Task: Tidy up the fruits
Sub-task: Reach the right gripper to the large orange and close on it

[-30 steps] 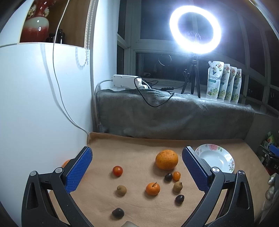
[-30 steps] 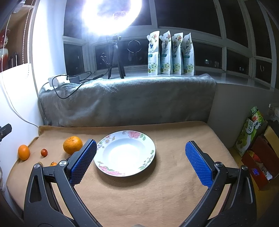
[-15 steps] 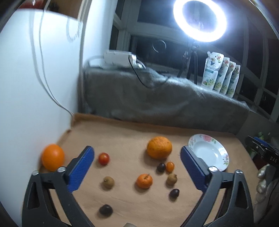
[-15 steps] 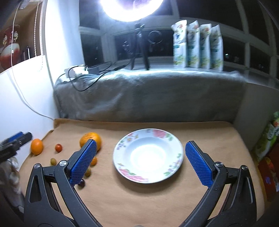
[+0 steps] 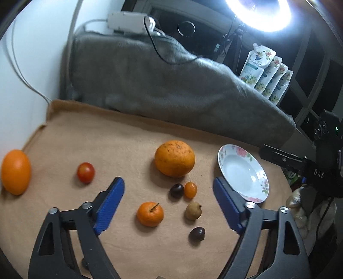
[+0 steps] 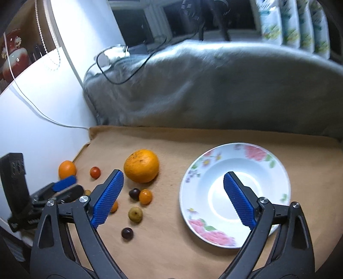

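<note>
Fruits lie on a tan cloth: a big orange (image 5: 174,158) (image 6: 141,165), a smooth orange (image 5: 15,171) at far left, a red tomato (image 5: 85,172), a mandarin (image 5: 150,213), a kumquat (image 5: 190,190), a tan longan (image 5: 193,211) and two dark fruits (image 5: 177,190) (image 5: 197,233). A white floral plate (image 5: 244,171) (image 6: 235,194) stands to the right. My left gripper (image 5: 169,205) is open above the mandarin. My right gripper (image 6: 172,198) is open and empty, hovering between the fruits and the plate.
A grey blanket (image 5: 171,85) covers the ledge behind the cloth. A white wall (image 5: 25,75) bounds the left side. A ring light (image 5: 259,15), refill pouches (image 5: 268,73) and a power strip (image 5: 126,21) sit at the back.
Both grippers have tilted down and moved closer to the table. The left one now frames the small fruits. The right one has swung left, bringing the fruits into view.
</note>
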The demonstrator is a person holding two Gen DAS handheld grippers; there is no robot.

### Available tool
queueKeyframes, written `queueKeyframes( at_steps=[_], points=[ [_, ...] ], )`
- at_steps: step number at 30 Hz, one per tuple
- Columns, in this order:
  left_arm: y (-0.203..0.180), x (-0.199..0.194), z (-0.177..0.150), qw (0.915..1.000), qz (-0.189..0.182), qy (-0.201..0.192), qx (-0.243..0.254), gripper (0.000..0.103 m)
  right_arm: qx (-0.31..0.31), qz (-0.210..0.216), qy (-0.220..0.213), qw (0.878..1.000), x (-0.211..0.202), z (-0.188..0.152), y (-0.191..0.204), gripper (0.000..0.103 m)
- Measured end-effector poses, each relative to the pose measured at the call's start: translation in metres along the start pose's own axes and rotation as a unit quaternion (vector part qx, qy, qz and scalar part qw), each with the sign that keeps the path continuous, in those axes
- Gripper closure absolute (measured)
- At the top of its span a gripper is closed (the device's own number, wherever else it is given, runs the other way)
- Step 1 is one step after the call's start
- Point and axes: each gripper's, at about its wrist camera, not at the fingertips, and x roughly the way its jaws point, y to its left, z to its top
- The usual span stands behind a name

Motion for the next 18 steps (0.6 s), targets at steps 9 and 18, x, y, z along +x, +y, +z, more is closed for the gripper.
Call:
queueKeyframes(
  at_steps=[9, 18],
  points=[
    [0.004, 0.039, 0.005, 0.998, -0.036, 0.048, -0.023, 0.029, -0.007, 0.04, 0.069, 0.997, 0.063, 0.021, 0.017, 0.016],
    [0.006, 0.066, 0.013, 0.9965, -0.041, 0.067, -0.029, 0.033, 0.017, 0.07, 0.128, 0.989, 0.121, 0.034, 0.019, 0.03]
  ],
)
